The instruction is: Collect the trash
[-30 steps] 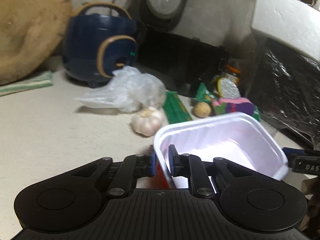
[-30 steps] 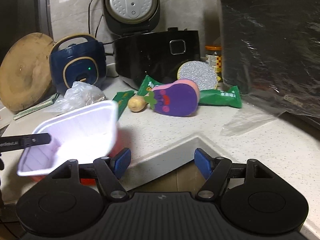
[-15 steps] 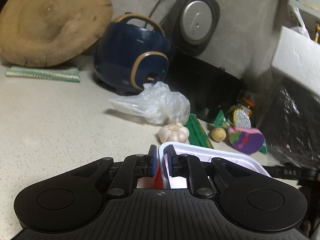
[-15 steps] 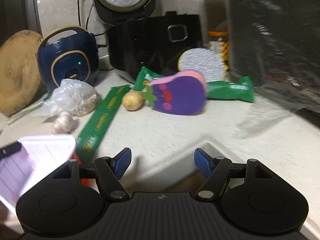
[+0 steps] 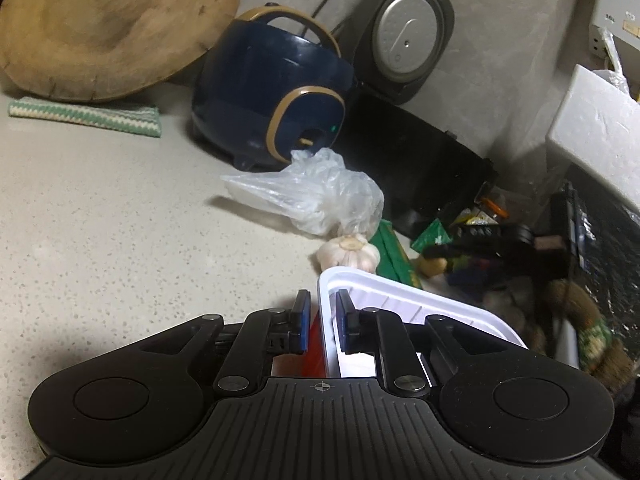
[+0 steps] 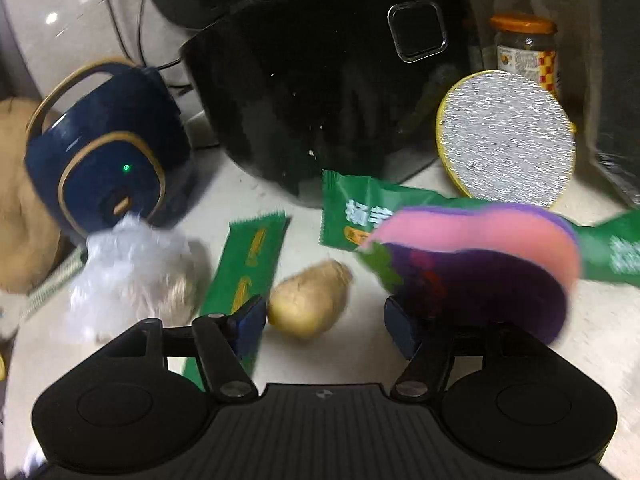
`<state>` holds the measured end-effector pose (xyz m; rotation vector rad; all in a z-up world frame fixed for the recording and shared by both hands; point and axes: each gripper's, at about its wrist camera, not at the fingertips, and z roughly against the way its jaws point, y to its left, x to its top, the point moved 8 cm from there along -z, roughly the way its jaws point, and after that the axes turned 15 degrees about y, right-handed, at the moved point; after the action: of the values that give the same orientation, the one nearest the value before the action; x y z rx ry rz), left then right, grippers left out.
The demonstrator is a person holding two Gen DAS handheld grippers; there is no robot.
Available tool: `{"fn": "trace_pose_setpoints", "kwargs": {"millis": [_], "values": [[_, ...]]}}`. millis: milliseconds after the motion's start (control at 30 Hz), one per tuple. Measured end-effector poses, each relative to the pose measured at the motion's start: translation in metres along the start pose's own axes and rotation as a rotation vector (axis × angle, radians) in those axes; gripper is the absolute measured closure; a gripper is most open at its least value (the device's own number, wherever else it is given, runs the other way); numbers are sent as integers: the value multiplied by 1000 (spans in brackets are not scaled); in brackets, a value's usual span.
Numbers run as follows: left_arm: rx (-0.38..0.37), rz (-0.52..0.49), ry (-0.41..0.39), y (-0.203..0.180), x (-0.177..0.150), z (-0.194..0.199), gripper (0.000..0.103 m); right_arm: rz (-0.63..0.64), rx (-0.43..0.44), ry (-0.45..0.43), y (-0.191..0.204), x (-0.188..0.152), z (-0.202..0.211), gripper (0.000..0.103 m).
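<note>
**Tub in one gripper, wrappers ahead of the other**

The speckled stone bench (image 5: pixel 100 208) carries everything here. Against the wall stand a round wooden board (image 5: pixel 108 28), a glossy black cooker (image 6: pixel 328 92) and a rounded navy cooker (image 5: pixel 272 108) with tan trim, all pushed back, probably to leave the front as working space.

The left gripper (image 5: pixel 322 326) is clamped on the thin wall of a white plastic tub (image 5: pixel 420 312), one pad inside the rim and one outside, so the light container hangs open side up, likely serving as the bin for the rubbish. Just beyond its rim lie a crumpled clear plastic bag (image 5: pixel 320 196) and a papery garlic bulb (image 5: pixel 348 252).

The right gripper (image 6: pixel 325 326) hangs with its jaws spread wide and nothing between them, low over the litter. A soft purple and pink sponge (image 6: pixel 480 264), blurred, sits by its right finger; a round silver scourer (image 6: pixel 506 138) leans behind. Two crinkly green foil wrappers are the likeliest trash: a wide one (image 6: pixel 360 216) partly under the sponge and a long narrow one (image 6: pixel 248 264) by the left finger. A knobbly piece of ginger (image 6: pixel 308 300) lies almost between the fingertips.
</note>
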<state>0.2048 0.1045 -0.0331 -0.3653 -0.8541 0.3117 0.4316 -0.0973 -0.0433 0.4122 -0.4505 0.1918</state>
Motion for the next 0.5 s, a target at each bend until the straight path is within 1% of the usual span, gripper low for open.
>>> {"fn": "trace_pose_setpoints", "kwargs": {"millis": [67, 100, 133, 200, 233, 367, 433, 500], "values": [[-15, 8, 13, 2, 0, -2, 87, -14, -3, -2, 4, 5, -4, 38], [-18, 12, 19, 3, 0, -3, 87, -6, -9, 0, 7, 6, -6, 41], [-21, 15, 22, 3, 0, -3, 87, 16, -12, 5, 12, 4, -8, 47], [-27, 17, 23, 4, 0, -2, 87, 64, -39, 2, 19, -1, -7, 54], [-27, 16, 22, 4, 0, -2, 87, 97, -37, 6, 25, -5, -5, 62], [-24, 10, 19, 3, 0, -2, 87, 192, -107, 4, 35, -28, 7, 63], [-24, 7, 19, 2, -1, -2, 87, 230, -115, 19, 35, -43, 14, 65], [-22, 4, 17, 2, -1, -2, 87, 235, -106, 46, 30, -58, 21, 66]]}}
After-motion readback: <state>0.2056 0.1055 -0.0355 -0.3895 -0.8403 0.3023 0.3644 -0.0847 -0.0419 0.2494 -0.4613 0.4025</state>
